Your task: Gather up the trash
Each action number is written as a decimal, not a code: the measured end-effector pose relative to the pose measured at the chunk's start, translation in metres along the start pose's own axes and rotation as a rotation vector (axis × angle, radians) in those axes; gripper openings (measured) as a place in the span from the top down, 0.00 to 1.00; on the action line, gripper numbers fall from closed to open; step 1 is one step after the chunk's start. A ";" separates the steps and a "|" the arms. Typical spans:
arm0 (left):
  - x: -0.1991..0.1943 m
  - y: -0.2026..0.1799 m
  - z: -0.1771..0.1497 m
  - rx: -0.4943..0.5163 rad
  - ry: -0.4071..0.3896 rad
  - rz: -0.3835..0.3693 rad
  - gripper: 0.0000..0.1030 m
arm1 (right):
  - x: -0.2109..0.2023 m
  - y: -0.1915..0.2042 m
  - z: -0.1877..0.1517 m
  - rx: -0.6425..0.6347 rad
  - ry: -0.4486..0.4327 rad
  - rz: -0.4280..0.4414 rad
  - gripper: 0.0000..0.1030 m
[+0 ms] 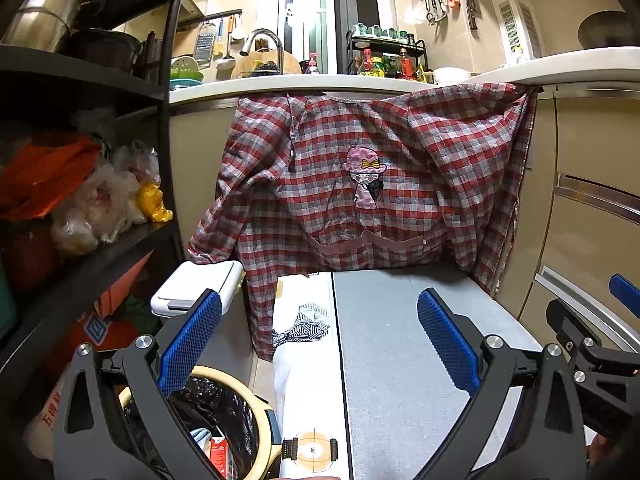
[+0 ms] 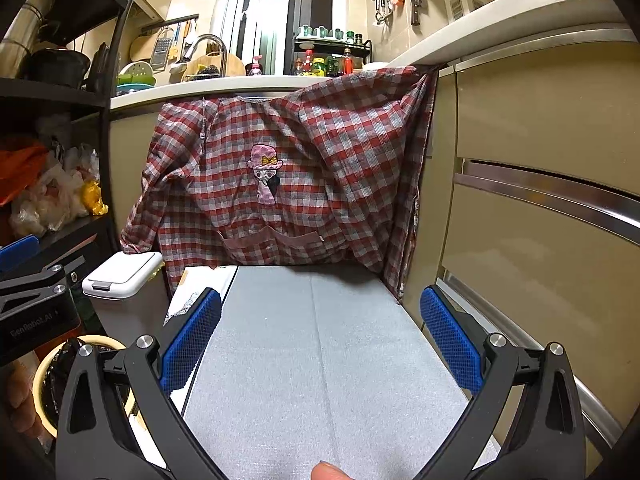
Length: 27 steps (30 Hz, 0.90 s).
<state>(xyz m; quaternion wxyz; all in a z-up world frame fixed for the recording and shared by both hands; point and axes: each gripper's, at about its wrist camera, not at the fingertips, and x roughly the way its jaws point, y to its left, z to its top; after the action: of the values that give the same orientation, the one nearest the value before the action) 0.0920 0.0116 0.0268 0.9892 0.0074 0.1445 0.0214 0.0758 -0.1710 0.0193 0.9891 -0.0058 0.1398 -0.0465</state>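
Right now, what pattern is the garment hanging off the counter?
Red, grey and white plaid garment; clearest in the left wrist view.

The left tool [image 1: 319, 344] covers much of the black-lined bin [image 1: 224, 412], so its contents are mostly hidden. The checked apron [image 1: 360, 184] hides the cabinet fronts behind it. Labels on the far bottles [image 1: 384, 64] are too small to read.

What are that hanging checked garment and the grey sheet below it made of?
The checked garment looks like thin woven cloth, matte and wrinkled, with a stitched cartoon patch. The grey sheet seems to be soft foam or felt: its surface is finely speckled and dull, with a fold line down its middle.
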 end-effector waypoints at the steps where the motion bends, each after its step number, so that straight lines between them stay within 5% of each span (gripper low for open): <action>1: 0.000 0.000 0.000 0.003 -0.001 -0.001 0.07 | 0.001 -0.001 0.000 -0.002 0.001 0.001 0.05; 27: -0.002 -0.005 0.000 0.008 -0.007 -0.002 0.07 | 0.001 0.002 -0.002 -0.001 0.005 0.001 0.05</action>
<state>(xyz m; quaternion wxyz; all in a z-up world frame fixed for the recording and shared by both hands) 0.0905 0.0068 0.0276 0.9897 0.0113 0.1413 0.0198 0.0759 -0.1692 0.0172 0.9888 -0.0063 0.1421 -0.0457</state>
